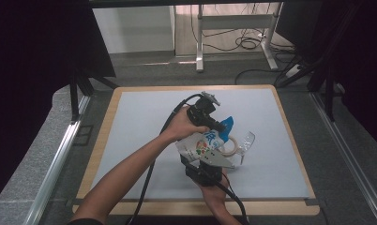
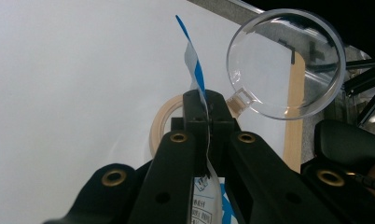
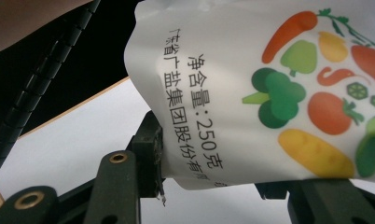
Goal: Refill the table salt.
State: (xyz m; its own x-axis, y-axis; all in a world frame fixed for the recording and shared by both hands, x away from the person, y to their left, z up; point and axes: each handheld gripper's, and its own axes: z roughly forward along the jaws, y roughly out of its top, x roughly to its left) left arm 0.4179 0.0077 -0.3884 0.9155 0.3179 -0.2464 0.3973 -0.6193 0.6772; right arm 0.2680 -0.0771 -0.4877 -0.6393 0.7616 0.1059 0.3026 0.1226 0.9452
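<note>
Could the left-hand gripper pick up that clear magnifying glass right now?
Probably not as things stand. The left gripper is shut on the top edge of the food pouch, so its jaws are taken. The magnifying glass lies just beyond it, with nothing covering it.

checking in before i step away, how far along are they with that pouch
Done: the pouch is off the table, pinched by the left tongs at its blue top edge. In hand: the right tongs hold its bottom. Left: unclear; the tape roll and clear cup sit untouched.
</note>
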